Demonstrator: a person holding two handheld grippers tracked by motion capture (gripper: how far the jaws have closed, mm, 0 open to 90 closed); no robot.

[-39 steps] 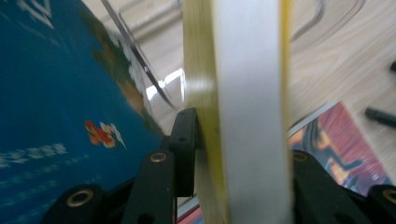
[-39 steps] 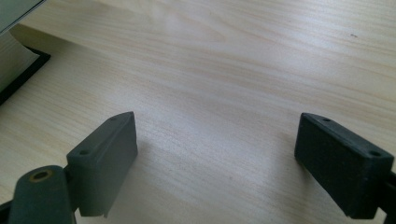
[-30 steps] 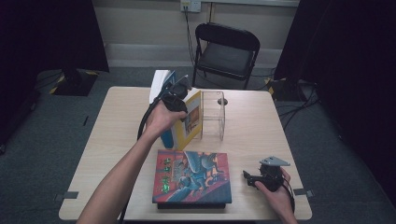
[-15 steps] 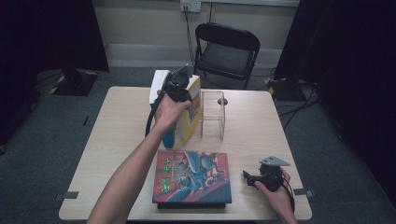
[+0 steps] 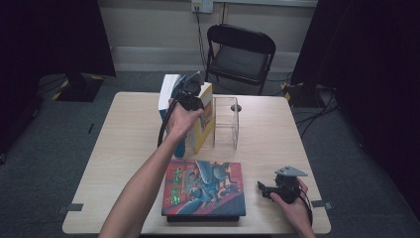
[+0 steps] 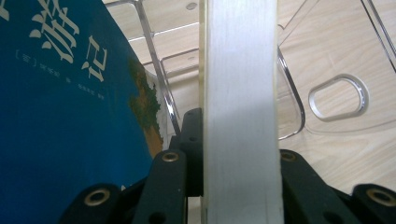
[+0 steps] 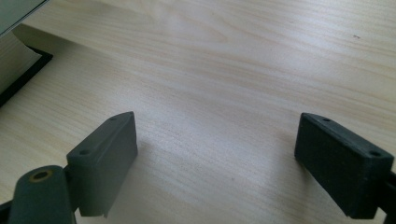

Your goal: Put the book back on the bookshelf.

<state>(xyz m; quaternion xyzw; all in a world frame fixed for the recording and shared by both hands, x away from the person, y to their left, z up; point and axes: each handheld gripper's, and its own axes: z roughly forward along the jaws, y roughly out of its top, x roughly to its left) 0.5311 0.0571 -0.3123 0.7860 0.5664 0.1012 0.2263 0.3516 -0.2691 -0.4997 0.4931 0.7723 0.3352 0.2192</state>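
My left gripper (image 5: 192, 99) is shut on the top edge of a yellow book (image 5: 206, 121), which stands upright beside a clear acrylic book stand (image 5: 227, 124). In the left gripper view the book's white page edge (image 6: 240, 93) runs between the two black jaws of that gripper (image 6: 238, 161), with a blue book (image 6: 60, 121) close on the left and the clear stand (image 6: 336, 98) behind. A blue-and-white book (image 5: 169, 91) stands just left of the yellow one. My right gripper (image 5: 262, 189) rests on the table at the front right, open with nothing between its jaws (image 7: 215, 154).
A large book with a colourful cover (image 5: 205, 187) lies flat on a dark one near the front edge of the wooden table (image 5: 129, 148); its corner (image 7: 18, 56) shows left of the right gripper. A black folding chair (image 5: 240, 52) stands behind the table.
My left gripper has shifted the yellow book a little toward the far side and the clear stand. The right gripper has not moved.
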